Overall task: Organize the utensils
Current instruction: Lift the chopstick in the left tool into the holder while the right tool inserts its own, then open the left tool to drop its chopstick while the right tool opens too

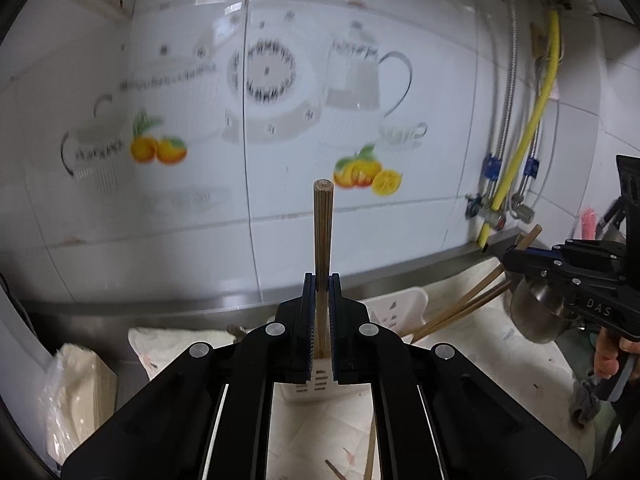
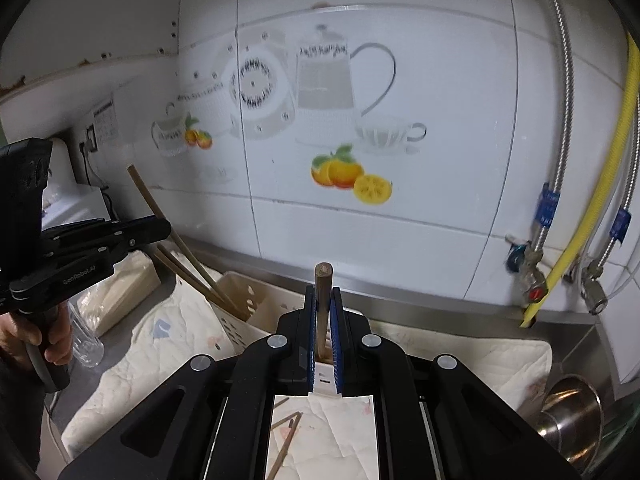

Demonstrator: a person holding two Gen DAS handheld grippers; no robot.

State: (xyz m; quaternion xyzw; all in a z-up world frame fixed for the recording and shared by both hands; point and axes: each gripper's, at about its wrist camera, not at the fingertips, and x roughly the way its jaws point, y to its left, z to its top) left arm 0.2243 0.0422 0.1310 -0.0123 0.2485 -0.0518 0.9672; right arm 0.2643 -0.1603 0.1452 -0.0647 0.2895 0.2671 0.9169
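My left gripper (image 1: 321,284) is shut on a wooden chopstick (image 1: 322,232) that stands upright above a white slotted utensil holder (image 1: 404,306). My right gripper (image 2: 323,300) is shut on another wooden chopstick (image 2: 322,296), also upright, above the same holder (image 2: 236,304). Several chopsticks (image 2: 188,272) lean inside the holder. Loose chopsticks (image 2: 286,432) lie on the white cloth (image 2: 168,344) below the grippers. Each gripper shows in the other's view: the right one (image 1: 520,258) at the right, the left one (image 2: 160,228) at the left.
A tiled wall with fruit and teapot decals stands behind the steel counter. A yellow hose (image 2: 592,208) and braided pipes with valves (image 2: 532,264) run down at the right. A steel bowl (image 2: 572,416) sits at the right. A wrapped paper stack (image 1: 76,384) and a clear bottle (image 2: 86,340) lie at the left.
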